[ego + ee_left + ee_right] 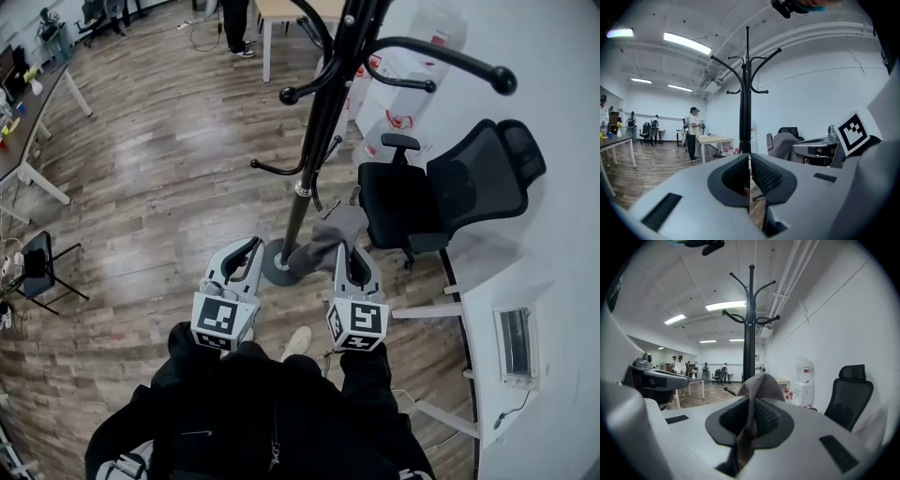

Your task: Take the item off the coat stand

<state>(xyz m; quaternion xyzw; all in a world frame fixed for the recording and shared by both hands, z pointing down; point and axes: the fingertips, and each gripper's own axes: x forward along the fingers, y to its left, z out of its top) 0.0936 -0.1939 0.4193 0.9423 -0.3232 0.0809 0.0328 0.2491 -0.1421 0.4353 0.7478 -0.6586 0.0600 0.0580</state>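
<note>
The black coat stand (pixel 319 122) rises from its round base (pixel 279 265) in front of me, and its hooks (pixel 469 61) are bare. A grey fabric item (pixel 328 239) hangs off the stand, pinched in my right gripper (pixel 345 253). In the right gripper view the grey fabric (pixel 758 383) bunches up between the shut jaws of the right gripper (pixel 750 417), with the stand's pole (pixel 749 333) behind it. My left gripper (pixel 246 249) is level with the right one, left of the base. Its jaws are shut on nothing (pixel 749 174). The pole (pixel 746 93) stands straight ahead of it.
A black office chair (pixel 441 192) stands right of the stand beside the white wall. White boxes (pixel 403 84) sit behind it. A white table (pixel 281 14) and a person's legs (pixel 234 23) are far back. A desk (pixel 37 112) and a small black stool (pixel 37 262) are at the left.
</note>
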